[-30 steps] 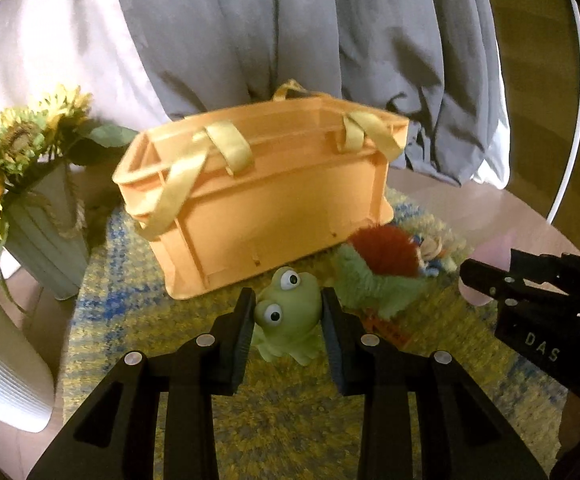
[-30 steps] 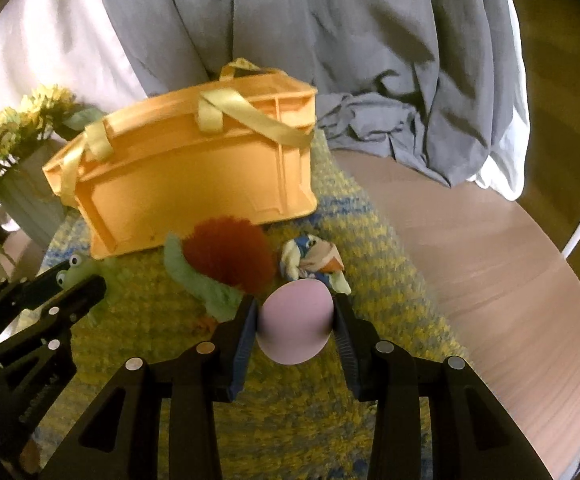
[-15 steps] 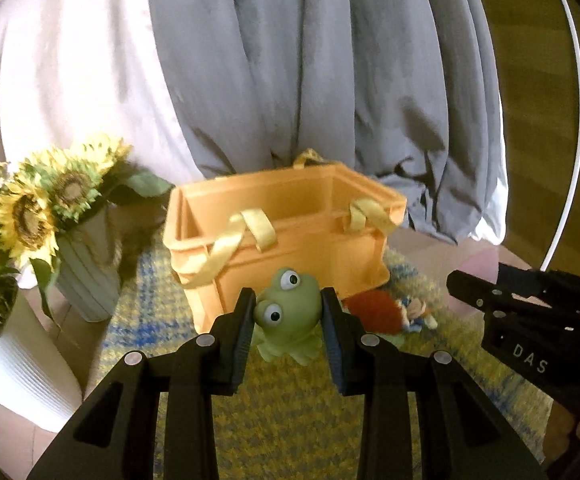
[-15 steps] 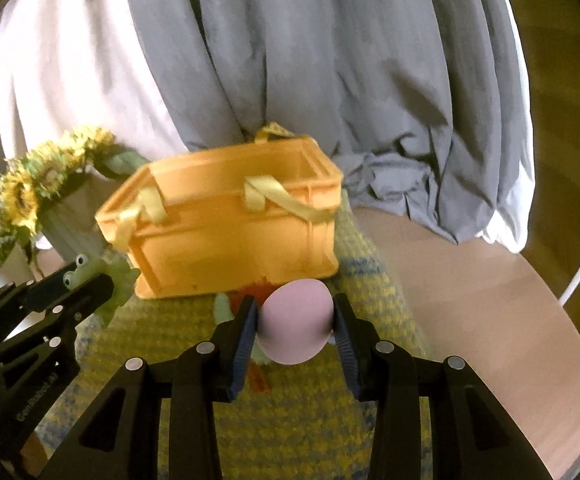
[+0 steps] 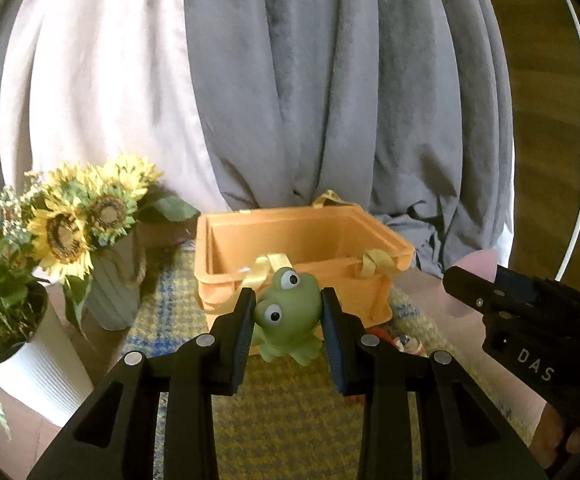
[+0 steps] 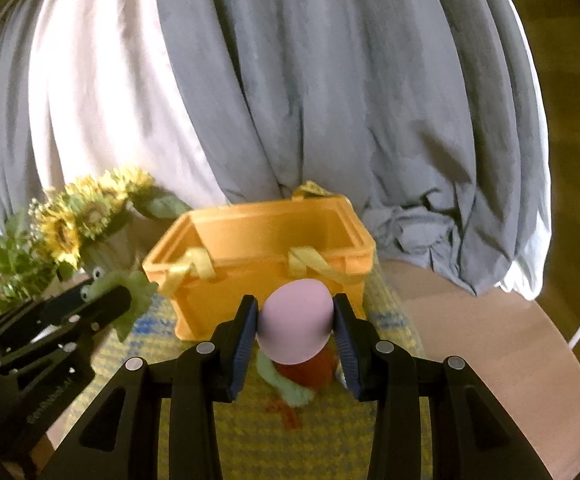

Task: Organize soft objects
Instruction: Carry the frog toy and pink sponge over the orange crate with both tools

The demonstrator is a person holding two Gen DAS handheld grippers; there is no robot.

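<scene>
— Where was the frog?

— The green frog toy [image 5: 288, 312] sat clamped between the left gripper [image 5: 288, 320] fingers, lifted off the woven mat [image 5: 286, 400].

— And the other claw?

— The right gripper [image 6: 295, 330] squeezed a pink soft ball [image 6: 295, 327], above a red-and-green plush [image 6: 304, 376] lying on the mat. Beyond both stood the orange basket [image 6: 266, 280], open-topped, then sunflowers [image 5: 78, 220] and grey curtains [image 5: 330, 80].

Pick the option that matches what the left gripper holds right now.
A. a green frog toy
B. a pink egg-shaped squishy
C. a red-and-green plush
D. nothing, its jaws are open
A: the left gripper has its jaws shut on the green frog toy, in front of the orange basket; the pink squishy is in the right gripper.
</scene>
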